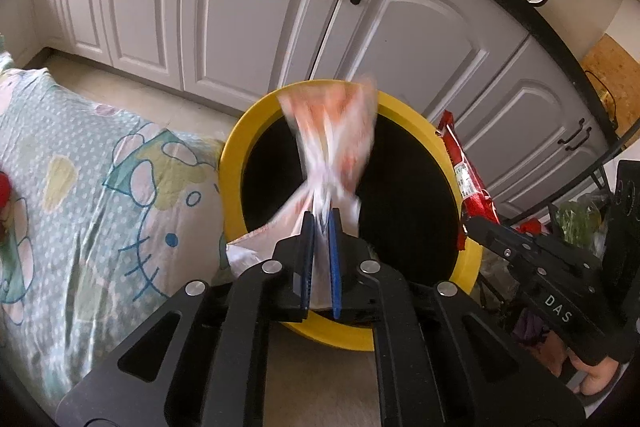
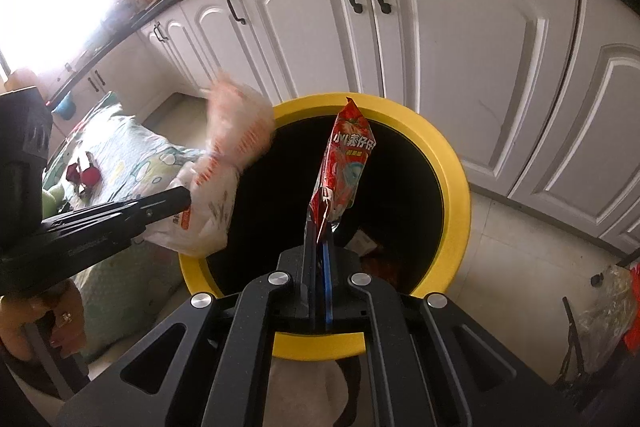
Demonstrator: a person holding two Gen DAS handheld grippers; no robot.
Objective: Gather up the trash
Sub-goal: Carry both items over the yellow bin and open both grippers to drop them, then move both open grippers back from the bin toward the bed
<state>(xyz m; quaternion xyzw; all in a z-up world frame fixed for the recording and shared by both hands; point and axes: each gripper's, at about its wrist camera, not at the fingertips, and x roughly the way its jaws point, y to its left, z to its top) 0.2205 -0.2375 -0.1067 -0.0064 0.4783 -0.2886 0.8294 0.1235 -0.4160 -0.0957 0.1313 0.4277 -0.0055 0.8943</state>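
Left wrist view, nearest first: the left gripper [image 1: 321,223] has its blue-padded jaws pinched on a crumpled white-and-orange plastic wrapper [image 1: 332,131], which stands up toward twelve o'clock, blurred, directly over the dark mouth of the round yellow-rimmed trash bin [image 1: 232,163]. At three o'clock the right gripper [image 1: 466,221] reaches in from the side, clamped on a long red snack packet [image 1: 460,163] that rises along the bin's right rim. In the right wrist view the same red packet stands from the pinched jaws toward twelve o'clock, its long axis nearly upright, and its lower end sits over the black opening, where some discarded packaging lies at the bottom. Both pieces of trash appear to hang above the bin, so the coming move likely needs only a release; the white wrapper sits more centrally, the red one closer to the rim. Beyond, at nine o'clock, lies a cartoon-print bedsheet [image 1: 100,187], and farthest, white kitchen cabinet doors [image 1: 260,7].
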